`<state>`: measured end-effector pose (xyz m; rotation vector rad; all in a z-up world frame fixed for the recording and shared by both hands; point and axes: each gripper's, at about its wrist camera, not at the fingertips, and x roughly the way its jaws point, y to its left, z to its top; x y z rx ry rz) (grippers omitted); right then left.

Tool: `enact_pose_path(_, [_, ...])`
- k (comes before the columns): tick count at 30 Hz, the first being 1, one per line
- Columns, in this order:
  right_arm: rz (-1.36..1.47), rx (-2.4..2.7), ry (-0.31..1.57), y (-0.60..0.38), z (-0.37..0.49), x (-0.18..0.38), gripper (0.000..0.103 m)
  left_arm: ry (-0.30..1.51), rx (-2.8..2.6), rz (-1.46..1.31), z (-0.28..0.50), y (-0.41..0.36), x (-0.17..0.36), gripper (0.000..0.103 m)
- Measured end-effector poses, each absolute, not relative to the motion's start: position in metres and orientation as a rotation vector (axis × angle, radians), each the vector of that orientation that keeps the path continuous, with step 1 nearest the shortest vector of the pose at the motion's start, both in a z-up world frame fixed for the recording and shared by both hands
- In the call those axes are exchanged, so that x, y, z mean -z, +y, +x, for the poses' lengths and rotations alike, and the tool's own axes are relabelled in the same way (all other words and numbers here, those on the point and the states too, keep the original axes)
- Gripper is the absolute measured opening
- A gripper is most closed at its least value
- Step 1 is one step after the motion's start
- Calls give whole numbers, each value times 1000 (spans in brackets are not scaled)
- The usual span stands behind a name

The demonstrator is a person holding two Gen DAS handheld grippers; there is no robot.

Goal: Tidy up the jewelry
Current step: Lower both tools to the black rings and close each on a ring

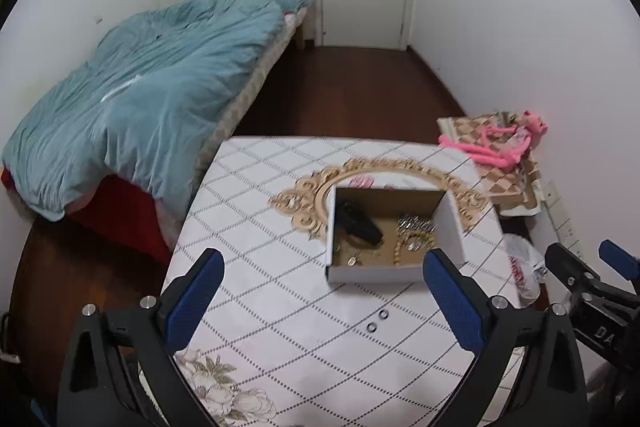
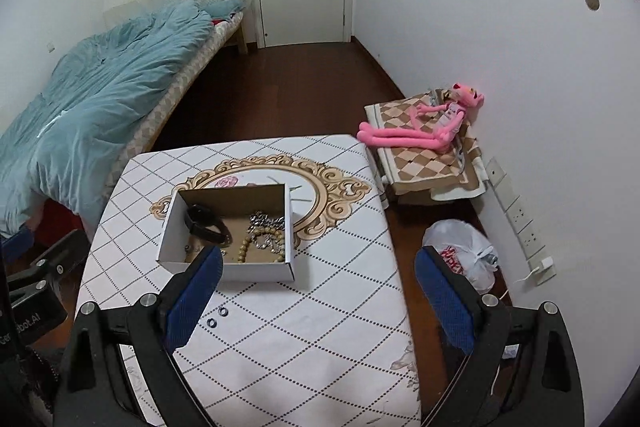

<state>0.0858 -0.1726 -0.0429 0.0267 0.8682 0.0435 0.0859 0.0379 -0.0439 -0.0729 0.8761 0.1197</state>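
Cardboard box [image 1: 394,269] of jewelry just beyond both tools [image 1: 320,291] [image 2: 318,291], each spread wide, empty

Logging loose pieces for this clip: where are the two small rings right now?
The two small rings lie side by side on the tablecloth, just in front of the open cardboard box, outside it; the right wrist view shows them too.

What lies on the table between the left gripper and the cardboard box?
Two small rings lie on the tablecloth, seen in both wrist views.
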Motion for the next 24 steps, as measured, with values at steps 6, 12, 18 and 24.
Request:
enact_pose_path(6, [58, -133, 1054, -156, 95, 120, 98, 1041, -181, -53, 93, 51, 117, 102])
enact_pose_path(12, [81, -200, 1148, -128, 106, 198, 69, 1247, -197, -32, 101, 63, 196, 101])
enact_pose_path(18, [56, -287, 1146, -92, 118, 229, 59, 1305, -214, -40, 99, 75, 224, 101])
enact_pose_path(24, [-22, -313, 1145, -61, 125, 242, 44, 1313, -241, -53, 99, 87, 230, 101])
